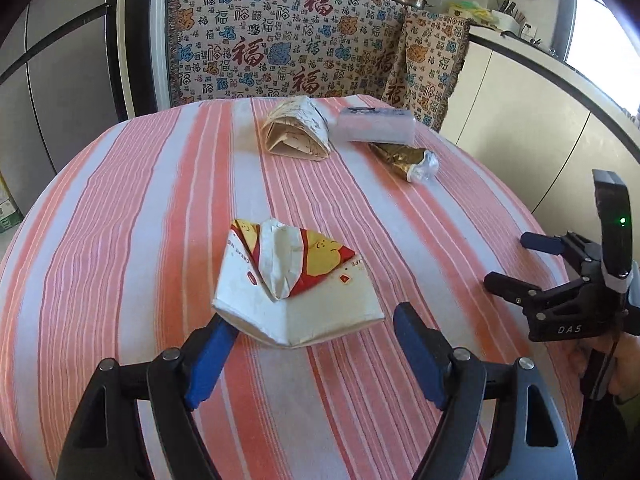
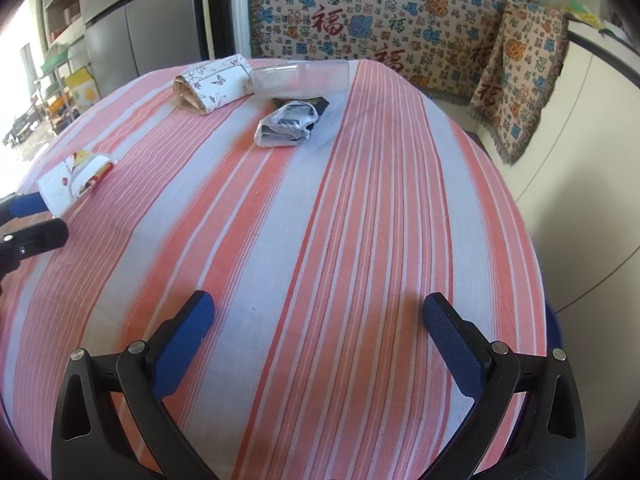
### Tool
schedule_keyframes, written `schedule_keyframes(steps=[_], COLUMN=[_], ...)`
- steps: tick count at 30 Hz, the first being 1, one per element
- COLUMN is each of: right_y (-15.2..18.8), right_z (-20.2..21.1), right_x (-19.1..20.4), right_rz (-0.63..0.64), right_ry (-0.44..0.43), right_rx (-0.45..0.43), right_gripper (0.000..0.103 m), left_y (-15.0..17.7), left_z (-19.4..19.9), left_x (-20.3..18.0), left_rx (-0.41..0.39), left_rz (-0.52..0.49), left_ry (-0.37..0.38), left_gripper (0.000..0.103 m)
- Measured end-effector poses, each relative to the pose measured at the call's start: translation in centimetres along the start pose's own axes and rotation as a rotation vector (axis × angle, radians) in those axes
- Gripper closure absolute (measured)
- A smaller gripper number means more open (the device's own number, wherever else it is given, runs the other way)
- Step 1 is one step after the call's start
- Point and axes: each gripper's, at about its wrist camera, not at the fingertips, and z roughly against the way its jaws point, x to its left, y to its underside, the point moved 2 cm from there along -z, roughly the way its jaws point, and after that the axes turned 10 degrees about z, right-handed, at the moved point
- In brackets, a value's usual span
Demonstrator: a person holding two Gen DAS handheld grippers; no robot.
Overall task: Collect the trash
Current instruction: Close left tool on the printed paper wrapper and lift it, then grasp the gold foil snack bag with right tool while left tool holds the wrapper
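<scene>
On the near part of the striped pink and white table, a flattened white paper food box with a red and yellow cartoon print lies right in front of the left claw. The left claw is wide open and holds nothing. Its left blue pad is just beside the box's near left corner, maybe touching it. Its right blue pad is just off the near right corner. So the box sits a little ahead of the claw, almost between the pads. The box looks wider from left to right than the gap can easily take, so I think the claw should push forward and pinch the near folded edge.

The right claw is also wide open and empty, over bare cloth on the right side. It is well apart from the box, so the left claw is the nearer one.

Far across the table lie a folded white paper wrapper with butterfly prints, a clear plastic box, and a crumpled gold and silver foil wrapper. These are nearer to the right claw's side, I think.
</scene>
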Motion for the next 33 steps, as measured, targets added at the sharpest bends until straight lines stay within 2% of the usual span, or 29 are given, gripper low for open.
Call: schedule_keyframes(steps=[2,5,8,11,16,18,19,20,21,23,28,33], right_y=[0.0,-0.3,-2.2,-5.4,-10.6,-11.8,-12.0,-12.0,-11.9,-11.5,-9.2,-5.6], right_z=[0.0,-0.2,-1.3,-3.2,-6.1,-7.2,-7.9,-8.4,-8.4,-8.0,-6.1,-3.1], right_x=[0.0,-0.3,-0.5,-0.6,-0.3,-0.1,-0.1,-0.1,-0.2,-0.2,0.4,1.6], right_rz=[-0.001,-0.007,0.006,0.011,0.032,0.036,0.031,0.017,-0.001,-0.014,0.002,0.02], right_ry=[-0.001,-0.009,-0.014,-0.062,-0.068,-0.065,-0.071,-0.078,-0.074,-0.067,-0.072,-0.077], right_rx=[-0.001,0.011,0.036,0.044,0.016,0.016,0.028,0.041,0.019,0.013,0.008,-0.008], right_gripper=[0.0,0.0,0.0,0.001,0.003,0.009,0.022,0.037,0.038,0.057,0.058,0.058], left_y=[0.1,0.4,0.5,0.4,0.3,0.3,0.3,0.3,0.2,0.2,0.2,0.3], left_z=[-0.9,-1.4,-1.5,-1.6,-1.6,-1.6,-1.6,-1.6,-1.6,-1.6,-1.6,-1.6], left_x=[-0.3,-0.7,-0.5,-0.3,-0.4,-0.4,-0.4,-0.4,-0.3,-0.3,-0.3,-0.4], left_rx=[0.012,0.018,0.017,0.017,0.017,0.017,0.017,0.017,0.017,0.017,0.017,0.016], left_rz=[-0.03,-0.062,-0.063,-0.062,-0.06,-0.06,-0.06,-0.06,-0.06,-0.059,-0.059,-0.059], left_ry=[-0.071,-0.111,-0.113,-0.115,-0.116,-0.116,-0.116,-0.115,-0.115,-0.115,-0.116,-0.116], left_gripper=[0.022,0.022,0.021,0.02,0.02,0.02,0.02,0.019,0.019,0.019,0.019,0.019])
